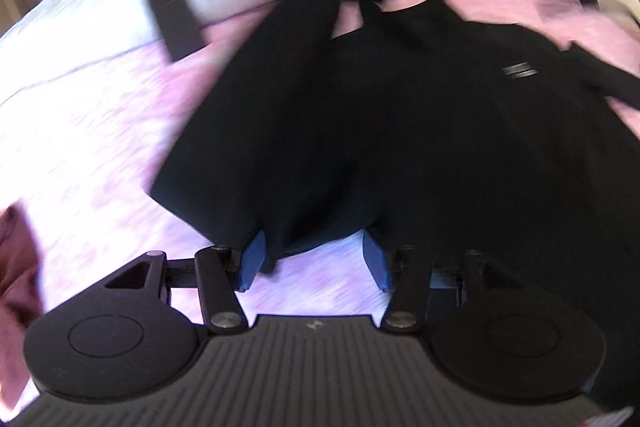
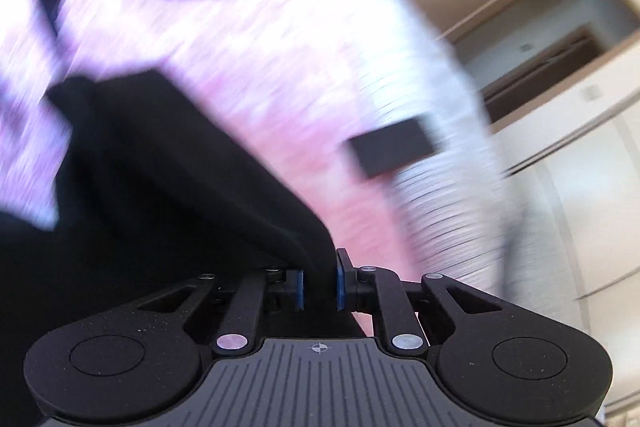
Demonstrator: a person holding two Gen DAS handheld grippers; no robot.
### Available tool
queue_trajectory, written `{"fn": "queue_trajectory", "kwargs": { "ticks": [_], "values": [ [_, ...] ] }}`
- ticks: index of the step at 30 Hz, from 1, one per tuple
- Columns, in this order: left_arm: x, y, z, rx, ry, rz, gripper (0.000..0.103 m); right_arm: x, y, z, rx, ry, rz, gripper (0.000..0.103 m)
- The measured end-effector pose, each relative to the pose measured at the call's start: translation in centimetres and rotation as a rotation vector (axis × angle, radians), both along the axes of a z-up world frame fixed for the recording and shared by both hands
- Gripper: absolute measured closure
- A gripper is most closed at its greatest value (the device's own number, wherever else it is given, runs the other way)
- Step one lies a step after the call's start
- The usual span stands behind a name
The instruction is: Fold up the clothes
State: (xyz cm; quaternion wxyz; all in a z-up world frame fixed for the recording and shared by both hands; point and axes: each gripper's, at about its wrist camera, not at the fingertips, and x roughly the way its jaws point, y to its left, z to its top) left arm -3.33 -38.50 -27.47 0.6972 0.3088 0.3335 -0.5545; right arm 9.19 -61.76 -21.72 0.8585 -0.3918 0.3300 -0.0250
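Black garment [image 1: 380,115] fills the left wrist view's centre, spread on a pink-and-white bedcover [image 1: 80,131]; left gripper [image 1: 316,259] jaws parted around its hem fold. Right wrist view: right gripper [image 2: 320,287] pinches the garment's edge; wooden cabinets [image 2: 520,7] upper right.

Motion blur smears the pink bedspread [image 2: 256,75] throughout

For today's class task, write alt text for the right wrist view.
The right gripper, its blue pads nearly closed, pinches an edge of a black fabric garment over a pink patterned bedspread. A small flat black rectangular object lies beyond; the picture is motion-blurred.
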Motion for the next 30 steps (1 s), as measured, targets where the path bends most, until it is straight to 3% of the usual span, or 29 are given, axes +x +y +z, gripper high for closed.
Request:
{"fn": "queue_trajectory", "kwargs": {
  "ticks": [3, 5, 7, 11, 14, 18, 21, 25, 30],
  "values": [
    [-1.7, -1.8, 0.2, -0.024, 0.026, -0.059, 0.054, -2.2, -1.4, 6.2, -0.059, -0.217, -0.102, 0.09],
    [-2.8, -2.7, 0.0, -0.029, 0.042, -0.09, 0.054, -5.2, -2.4, 8.3, -0.103, -0.288, -0.194, 0.09],
    [-3.9, -3.7, -0.4, -0.027, 0.051, -0.127, 0.054, -8.5, -3.3, 7.4, -0.126, -0.232, -0.286, 0.09],
    [-6.1, -5.4, -2.6, 0.021, 0.009, -0.197, 0.054, -13.6, -5.4, 1.4, -0.113, -0.002, -0.42, 0.09],
    [-6.2, -6.4, -3.9, 0.036, 0.029, -0.191, 0.054, -16.3, -6.1, -2.1, -0.073, 0.115, -0.483, 0.09],
    [-6.2, -8.4, -5.6, 0.065, 0.006, -0.197, 0.054, -17.3, -6.8, -1.0, -0.019, 0.088, -0.557, 0.09],
    [-6.0, -9.2, -5.9, 0.088, -0.02, -0.17, 0.054, -18.4, -8.1, 0.6, -0.036, 0.041, -0.624, 0.09],
    [-6.2, -9.4, -6.5, 0.119, -0.053, -0.146, 0.055, -19.6, -9.9, -0.6, -0.009, 0.125, -0.698, 0.09],
    [-4.9, -9.2, -7.4, 0.153, -0.05, -0.076, 0.059, -19.0, -8.2, -3.2, 0.01, 0.192, -0.624, 0.09]
  ]
}}
